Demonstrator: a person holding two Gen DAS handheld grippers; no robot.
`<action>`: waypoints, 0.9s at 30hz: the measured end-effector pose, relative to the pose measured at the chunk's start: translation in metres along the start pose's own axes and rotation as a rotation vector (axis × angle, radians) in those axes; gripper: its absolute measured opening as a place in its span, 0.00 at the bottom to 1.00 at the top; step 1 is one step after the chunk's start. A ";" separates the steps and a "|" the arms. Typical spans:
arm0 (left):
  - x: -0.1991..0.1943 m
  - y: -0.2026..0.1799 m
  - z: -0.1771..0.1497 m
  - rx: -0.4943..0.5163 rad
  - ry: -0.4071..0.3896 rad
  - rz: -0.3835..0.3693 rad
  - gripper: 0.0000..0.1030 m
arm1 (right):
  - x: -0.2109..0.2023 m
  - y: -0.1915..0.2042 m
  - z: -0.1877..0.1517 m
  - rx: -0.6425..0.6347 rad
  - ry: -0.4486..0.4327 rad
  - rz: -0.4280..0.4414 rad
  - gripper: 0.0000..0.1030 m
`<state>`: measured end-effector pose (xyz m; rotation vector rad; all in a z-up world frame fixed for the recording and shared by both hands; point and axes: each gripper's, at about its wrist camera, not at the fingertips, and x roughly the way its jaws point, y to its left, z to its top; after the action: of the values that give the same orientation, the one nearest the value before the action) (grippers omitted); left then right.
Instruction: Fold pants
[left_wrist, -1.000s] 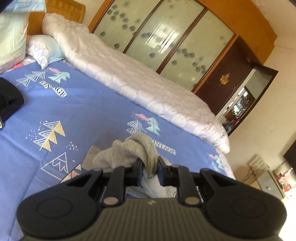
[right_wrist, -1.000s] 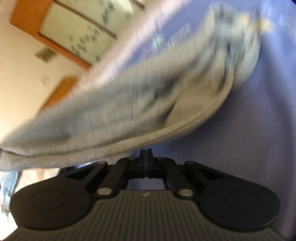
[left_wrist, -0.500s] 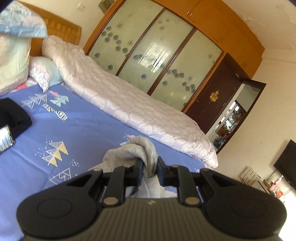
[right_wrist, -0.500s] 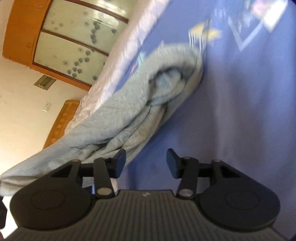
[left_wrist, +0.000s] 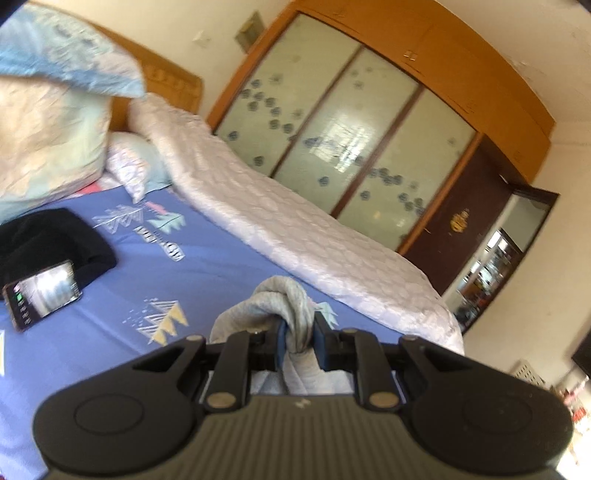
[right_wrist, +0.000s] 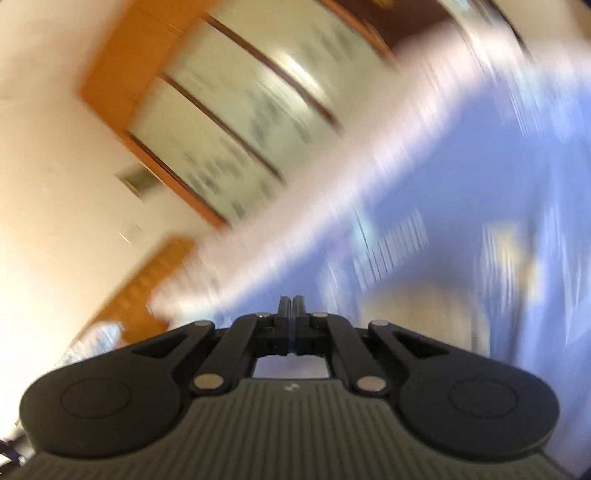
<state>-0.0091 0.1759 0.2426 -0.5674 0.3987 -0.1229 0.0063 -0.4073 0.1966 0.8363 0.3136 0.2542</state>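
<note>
The grey pants (left_wrist: 280, 306) are bunched and hang from my left gripper (left_wrist: 298, 332), which is shut on a fold of them above the blue patterned bedsheet (left_wrist: 207, 269). The rest of the pants drops out of sight below the gripper body. My right gripper (right_wrist: 291, 306) is shut with nothing between its fingers. The right wrist view is heavily blurred and shows no pants, only the blue sheet (right_wrist: 461, 177) and the wardrobe (right_wrist: 229, 122).
A black garment (left_wrist: 51, 240) with a phone (left_wrist: 42, 291) leaning on it lies at the left of the bed. Pillows (left_wrist: 48, 147) sit at the headboard. A white quilt (left_wrist: 295, 236) runs along the far side. A wardrobe (left_wrist: 351, 147) stands behind.
My left gripper has lifted and tilted up with the pants still in it. My right gripper let go of the pants, shut empty, and swung away fast.
</note>
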 end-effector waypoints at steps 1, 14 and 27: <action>-0.002 0.008 0.001 -0.022 0.001 0.001 0.14 | -0.019 0.005 0.018 -0.044 -0.049 0.023 0.02; -0.055 0.030 -0.052 0.193 0.205 -0.007 0.20 | 0.000 -0.076 -0.082 0.200 0.313 -0.235 0.45; 0.006 0.031 -0.047 0.327 0.154 0.109 0.64 | 0.023 -0.101 -0.095 0.243 0.278 -0.359 0.58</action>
<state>-0.0223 0.1769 0.1878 -0.2140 0.5461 -0.1247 0.0023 -0.3993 0.0564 0.9669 0.7580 -0.0060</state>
